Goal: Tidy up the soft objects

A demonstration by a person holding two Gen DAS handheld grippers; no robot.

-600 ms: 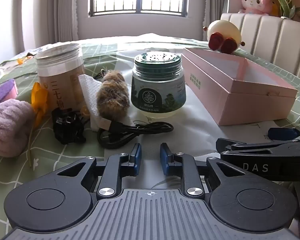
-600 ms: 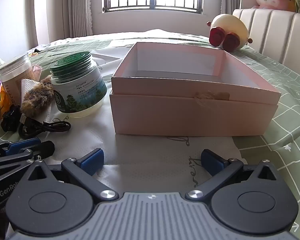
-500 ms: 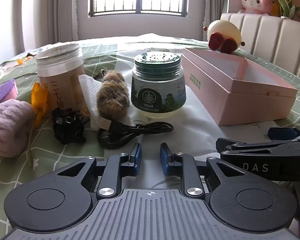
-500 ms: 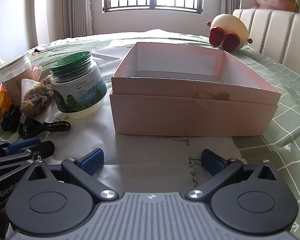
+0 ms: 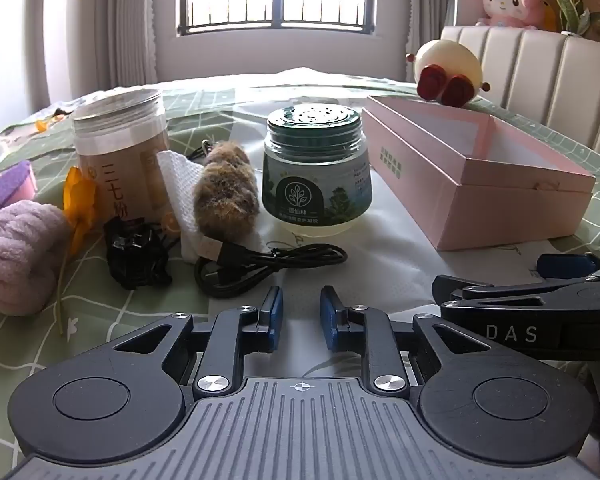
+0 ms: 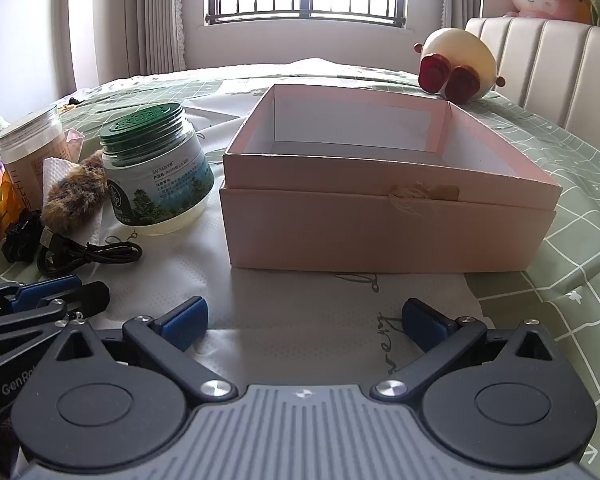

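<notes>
Nothing moved since earlier frames, left gripper [image 5: 299, 318] narrowly parted and empty, right gripper [image 6: 305, 322] spread wide near pink box [image 6: 380, 216], fur ball [image 5: 225, 196] and purple plush [image 5: 18, 258] far left beside green-lidded jar [image 5: 315, 168]

Matt cardboard box [image 6: 388, 236], fuzzy brown plush [image 5: 225, 196]

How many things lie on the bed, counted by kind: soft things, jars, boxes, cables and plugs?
Soft things: 3, purple towel roll, brown fur ball, cream plush toy
Jars: 2, tan jar, green-lidded jar
Boxes: 1, pink box
Cables and plugs: 2, black cable, black plug
Total: 8
</notes>
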